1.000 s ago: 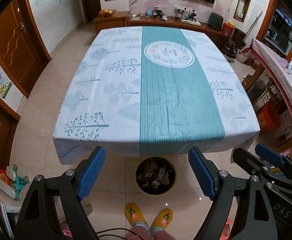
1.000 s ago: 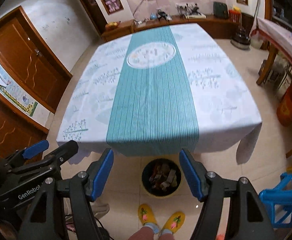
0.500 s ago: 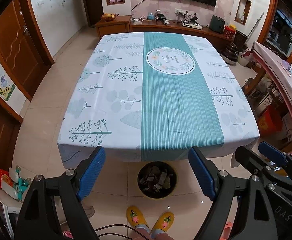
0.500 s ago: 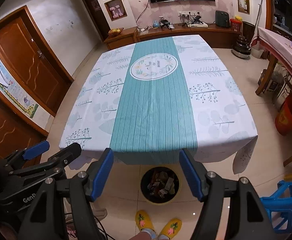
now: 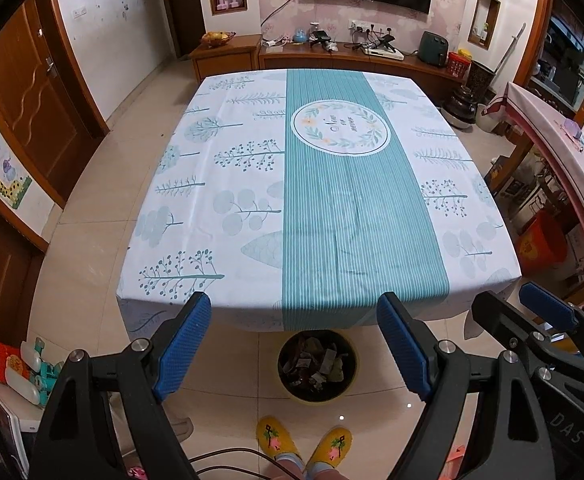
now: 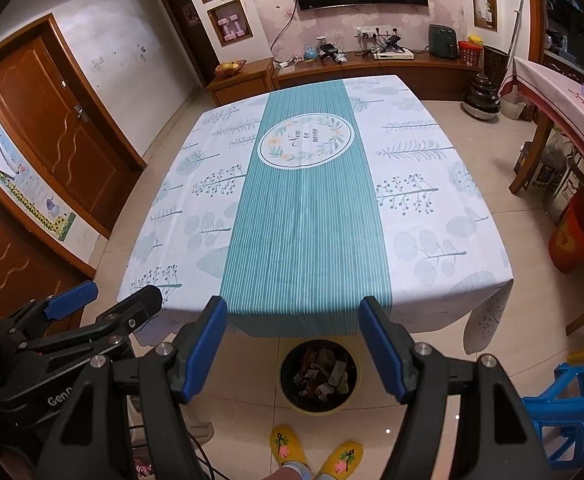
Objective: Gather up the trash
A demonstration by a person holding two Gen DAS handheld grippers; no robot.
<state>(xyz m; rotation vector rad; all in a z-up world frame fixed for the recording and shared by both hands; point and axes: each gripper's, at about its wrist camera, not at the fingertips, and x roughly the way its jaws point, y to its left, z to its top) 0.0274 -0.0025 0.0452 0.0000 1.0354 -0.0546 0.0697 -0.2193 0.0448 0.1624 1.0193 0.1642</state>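
A big table (image 5: 251, 200) is filling most of both views, lying under a white cloth printed with pale trees and a green striped band (image 5: 352, 220) running down its middle, with a round wreath emblem on the band toward the far end. The near edge of the cloth is hanging down toward the tiled floor (image 5: 91, 208).

The left gripper (image 5: 294, 344) is hovering in front of that near edge, its blue-padded jaws standing wide apart with nothing between them. The right gripper (image 6: 292, 344) is hovering the same way, its jaws also gaping wide and gripping nothing. Each gripper is showing at the edge of the other's view, so the two are sitting side by side.

On the floor, just below the hanging cloth and between the fingers in both views, a round bin (image 5: 318, 366) with a yellow rim is standing upright, and it is holding crumpled wrappers and scraps, the trash (image 6: 320, 372), heaped inside.

Nearest of all, the person's feet in yellow slippers (image 5: 304, 446) are standing just beside the bin.
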